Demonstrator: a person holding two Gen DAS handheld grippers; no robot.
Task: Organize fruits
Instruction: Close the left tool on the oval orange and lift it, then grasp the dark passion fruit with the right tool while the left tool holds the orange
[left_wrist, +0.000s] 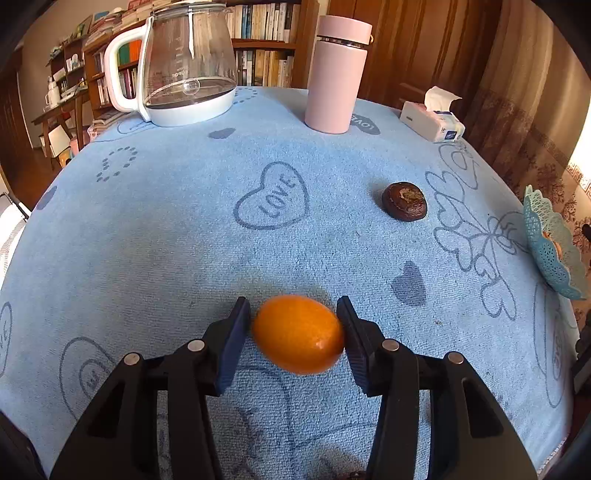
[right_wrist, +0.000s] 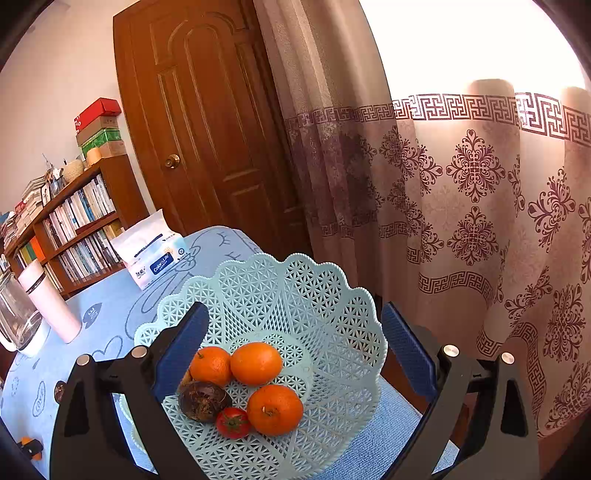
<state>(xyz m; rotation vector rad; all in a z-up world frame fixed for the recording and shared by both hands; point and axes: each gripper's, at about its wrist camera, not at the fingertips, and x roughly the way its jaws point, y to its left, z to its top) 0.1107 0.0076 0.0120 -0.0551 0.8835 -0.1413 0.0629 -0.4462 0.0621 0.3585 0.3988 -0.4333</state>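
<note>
Left wrist view: left gripper (left_wrist: 297, 334) clamps a kumquat (left_wrist: 298, 334); right gripper (right_wrist: 295, 350) gapes over the basket (right_wrist: 343, 325) at six o'clock.

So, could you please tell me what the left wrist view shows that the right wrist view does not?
Only the left wrist view shows the left gripper closed on the oval orange fruit. Only the right wrist view shows the open right gripper and the fruit inside the basket: three oranges, a tomato, a dark fruit. Both show the pink bottle, tissue pack and kettle.
</note>
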